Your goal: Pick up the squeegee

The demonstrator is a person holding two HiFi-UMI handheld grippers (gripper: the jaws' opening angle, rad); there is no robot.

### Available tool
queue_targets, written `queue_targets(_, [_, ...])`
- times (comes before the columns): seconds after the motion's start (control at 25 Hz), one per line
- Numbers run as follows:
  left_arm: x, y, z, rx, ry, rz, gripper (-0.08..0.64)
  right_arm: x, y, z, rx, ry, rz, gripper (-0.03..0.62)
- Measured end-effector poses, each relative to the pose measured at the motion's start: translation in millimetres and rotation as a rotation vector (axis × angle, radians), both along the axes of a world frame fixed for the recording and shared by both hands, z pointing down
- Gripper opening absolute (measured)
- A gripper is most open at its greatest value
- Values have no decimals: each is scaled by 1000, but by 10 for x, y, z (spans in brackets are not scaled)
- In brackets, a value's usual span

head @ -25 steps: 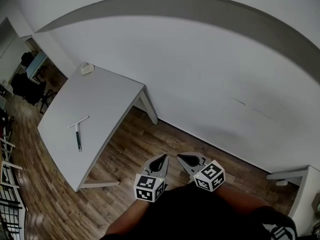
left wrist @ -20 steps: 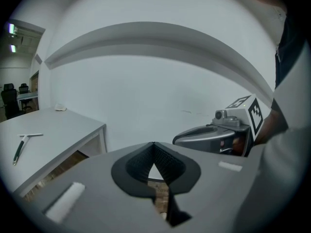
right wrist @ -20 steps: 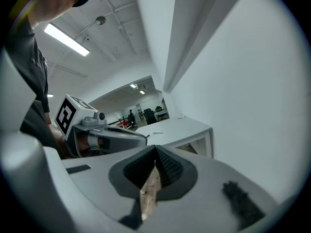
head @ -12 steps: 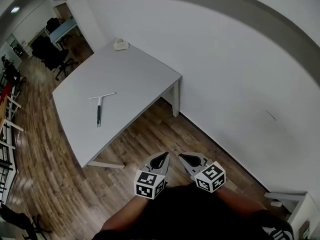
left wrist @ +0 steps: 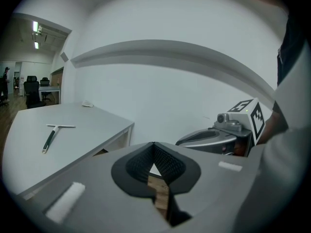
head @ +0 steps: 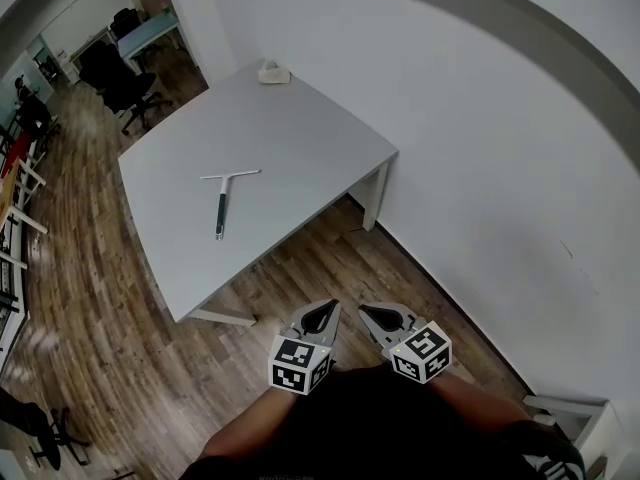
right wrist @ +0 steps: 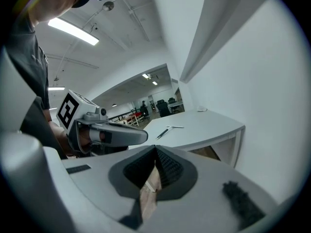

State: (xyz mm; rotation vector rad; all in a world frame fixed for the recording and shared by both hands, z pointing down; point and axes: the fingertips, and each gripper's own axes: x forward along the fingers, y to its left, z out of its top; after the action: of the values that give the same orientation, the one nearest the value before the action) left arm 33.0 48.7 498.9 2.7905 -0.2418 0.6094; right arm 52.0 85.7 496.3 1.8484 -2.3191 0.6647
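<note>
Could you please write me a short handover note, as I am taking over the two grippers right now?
Left gripper: jaws shut, empty, held low in front of the body.
Right gripper: jaws shut, empty, close beside the left one.
Squeegee: lies flat on the grey table, ahead and to the left, with bare floor between it and both grippers.
Done: nothing yet; the squeegee is untouched.
Left: step up to the table, open one gripper's jaws, probably close them on the handle, then lift.
</note>
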Motion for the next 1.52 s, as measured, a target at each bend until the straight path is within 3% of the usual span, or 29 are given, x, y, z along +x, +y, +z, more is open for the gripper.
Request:
queue_targets(0.8, [-949,-1002,98,-44,50,-146,8,-846,-985,73,-52,73,-130,5])
queue_targets(1.52, [-2360,-1818,214,-24,29,-368,8,-2114,-1803,88,-39,66,-348,5])
